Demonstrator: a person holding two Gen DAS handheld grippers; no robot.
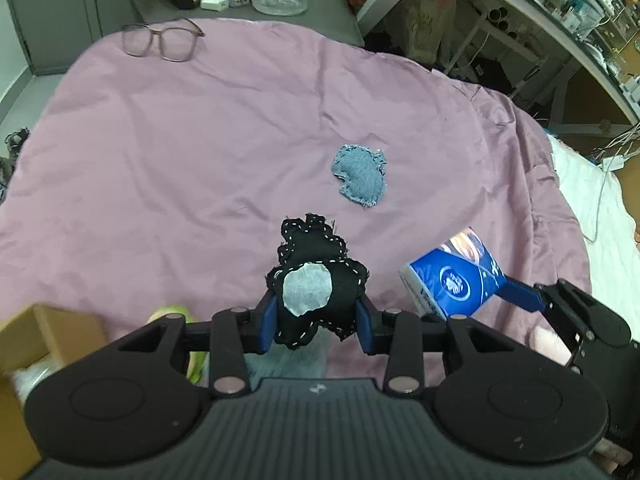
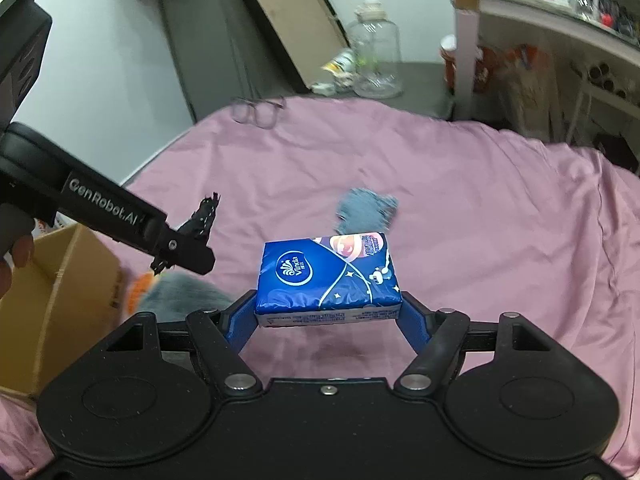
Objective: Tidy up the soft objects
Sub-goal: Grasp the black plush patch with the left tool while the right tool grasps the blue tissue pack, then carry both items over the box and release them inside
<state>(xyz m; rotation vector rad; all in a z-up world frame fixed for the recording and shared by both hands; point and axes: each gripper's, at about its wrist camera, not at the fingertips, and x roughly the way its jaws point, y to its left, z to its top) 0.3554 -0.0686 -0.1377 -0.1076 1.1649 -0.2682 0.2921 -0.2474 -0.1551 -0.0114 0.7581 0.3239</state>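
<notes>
The middle of the pink sheet (image 1: 180,152) lies bare, giving free passage. Obstacles: a denim patch (image 1: 360,175) right of centre, spectacles (image 1: 160,40) at the far edge, a cardboard box (image 2: 60,292) at the near left.

Pink sheet (image 1: 200,140) over a bed, denim patch (image 1: 360,176) mid-sheet, eyeglasses (image 1: 160,40) at far edge

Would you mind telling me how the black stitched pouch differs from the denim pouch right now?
The black stitched pouch is held up off the bedspread, clamped between the left gripper's jaws; the denim pouch lies flat on the pink bedspread, untouched. The black stitched pouch carries a pale round patch and white stitching; the denim pouch is plain faded blue with frayed edges. Both are small, irregular hand-sewn fabric pieces.
</notes>
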